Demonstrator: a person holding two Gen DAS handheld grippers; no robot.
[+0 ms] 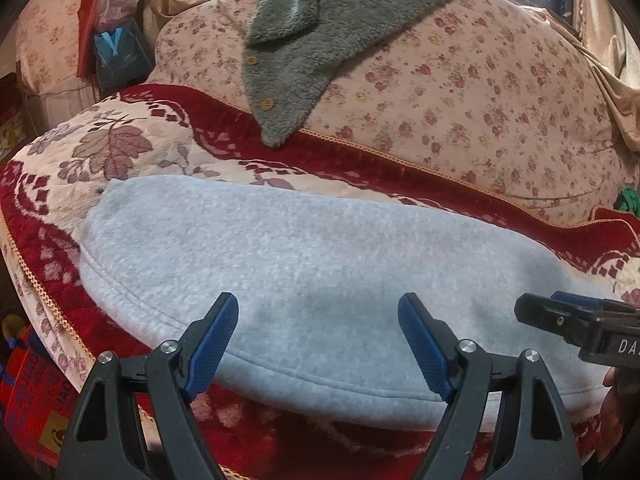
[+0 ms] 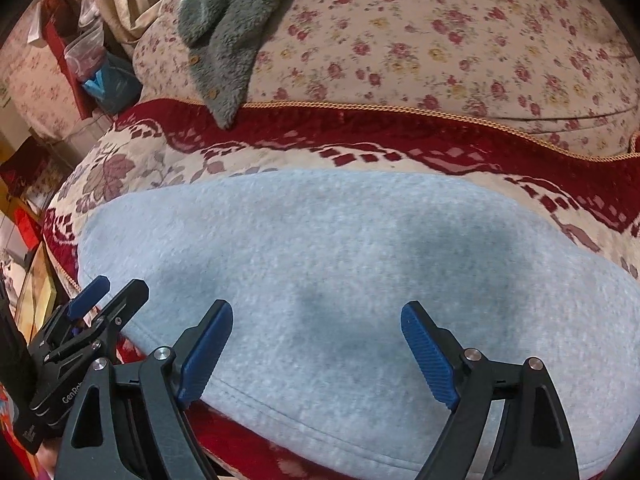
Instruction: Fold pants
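Light grey fleece pants lie folded flat on a red and cream patterned bedspread, with a stitched hem along the near edge. My left gripper hovers over that near edge, open, with nothing between its blue pads. The right gripper's tip shows at the right edge of the left wrist view. In the right wrist view the same pants fill the middle, and my right gripper stands open above them, empty. The left gripper sits beside it at the lower left, over the pants' left end.
A grey-green fuzzy garment with wooden buttons lies across a floral quilt behind the bedspread. Bags and boxes are stacked at the far left. The bed's edge drops off at the left, with red cartons below.
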